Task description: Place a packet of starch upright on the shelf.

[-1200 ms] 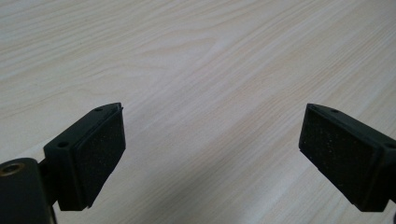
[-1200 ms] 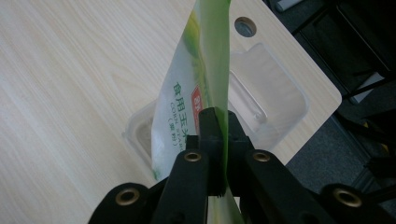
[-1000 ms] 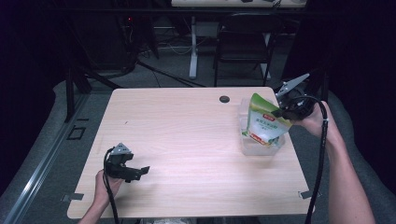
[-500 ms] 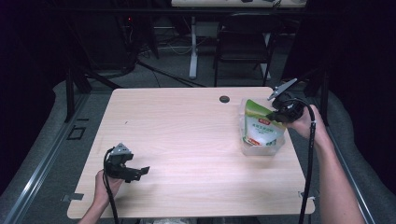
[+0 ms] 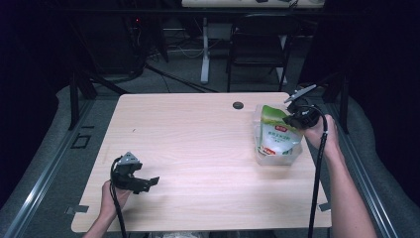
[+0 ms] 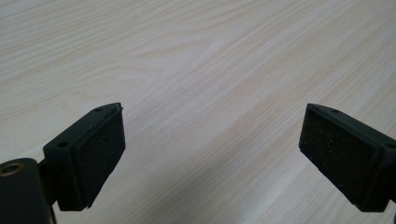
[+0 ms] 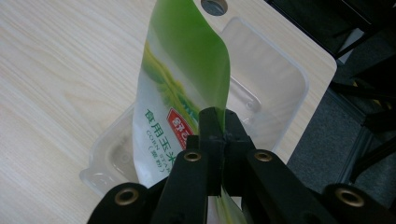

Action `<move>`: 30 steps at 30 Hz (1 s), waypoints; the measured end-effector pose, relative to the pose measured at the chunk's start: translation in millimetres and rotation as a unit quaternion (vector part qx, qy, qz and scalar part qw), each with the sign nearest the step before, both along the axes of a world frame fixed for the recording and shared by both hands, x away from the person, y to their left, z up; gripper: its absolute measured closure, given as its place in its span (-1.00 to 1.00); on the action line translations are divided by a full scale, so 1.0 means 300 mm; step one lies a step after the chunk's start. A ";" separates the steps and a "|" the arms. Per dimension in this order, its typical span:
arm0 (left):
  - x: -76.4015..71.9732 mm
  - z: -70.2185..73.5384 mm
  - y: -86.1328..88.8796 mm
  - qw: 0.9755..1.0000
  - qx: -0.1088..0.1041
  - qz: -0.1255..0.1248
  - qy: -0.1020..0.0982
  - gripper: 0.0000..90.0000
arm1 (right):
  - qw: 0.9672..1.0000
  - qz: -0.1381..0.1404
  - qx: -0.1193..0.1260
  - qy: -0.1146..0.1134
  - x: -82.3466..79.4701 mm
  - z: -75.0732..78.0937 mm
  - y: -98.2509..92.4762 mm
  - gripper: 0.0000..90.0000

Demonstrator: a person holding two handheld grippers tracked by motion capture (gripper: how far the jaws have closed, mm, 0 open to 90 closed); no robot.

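A green and white pouch stands in a clear plastic tray at the table's right side. My right gripper is shut on the pouch's top edge. Seen from the right gripper view, the jaws pinch the pouch above the tray; the right gripper hides the pinched edge. Near the front left of the table, my left gripper is open and holds nothing. In the left gripper view the left gripper shows bare wood between its pads.
A round cable hole sits near the table's far edge, also seen as a hole beyond the pouch. A chair and a desk leg stand on the floor behind the table.
The right gripper has carried the pouch's top a little away from me and left, standing the pouch more upright in the tray. The left gripper has stayed put.
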State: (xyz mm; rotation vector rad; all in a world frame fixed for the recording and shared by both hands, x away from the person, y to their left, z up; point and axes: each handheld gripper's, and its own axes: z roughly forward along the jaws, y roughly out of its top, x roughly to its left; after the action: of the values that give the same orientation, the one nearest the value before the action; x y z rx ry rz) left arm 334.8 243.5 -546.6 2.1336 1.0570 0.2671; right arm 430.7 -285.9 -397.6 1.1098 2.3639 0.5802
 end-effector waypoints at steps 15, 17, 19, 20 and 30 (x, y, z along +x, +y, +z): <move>-0.001 0.000 0.003 1.000 -0.001 0.000 0.002 -0.84 | 0.997 -0.078 -0.009 -0.016 0.045 -0.057 -0.027 0.96; -0.001 0.000 0.002 1.000 -0.001 -0.002 0.001 -0.84 | 0.997 -0.078 -0.002 -0.017 0.037 -0.050 -0.034 0.91; -0.001 0.000 0.001 1.000 -0.001 -0.003 0.000 -0.84 | 0.997 -0.077 0.004 -0.016 0.026 -0.043 -0.039 0.78; -0.001 0.000 0.001 1.000 -0.001 -0.003 0.000 -0.84 | 0.997 -0.077 0.004 -0.016 0.026 -0.043 -0.039 0.78; -0.003 0.000 -0.001 1.000 -0.002 0.001 -0.002 -0.84 | 0.996 -0.065 0.054 -0.021 -0.080 0.050 -0.032 -0.57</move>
State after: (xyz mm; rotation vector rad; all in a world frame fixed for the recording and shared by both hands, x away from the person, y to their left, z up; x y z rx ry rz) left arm 333.9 243.2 -546.5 2.1291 1.0558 0.2695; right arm 406.8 -295.6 -382.7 1.2741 2.2278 0.6838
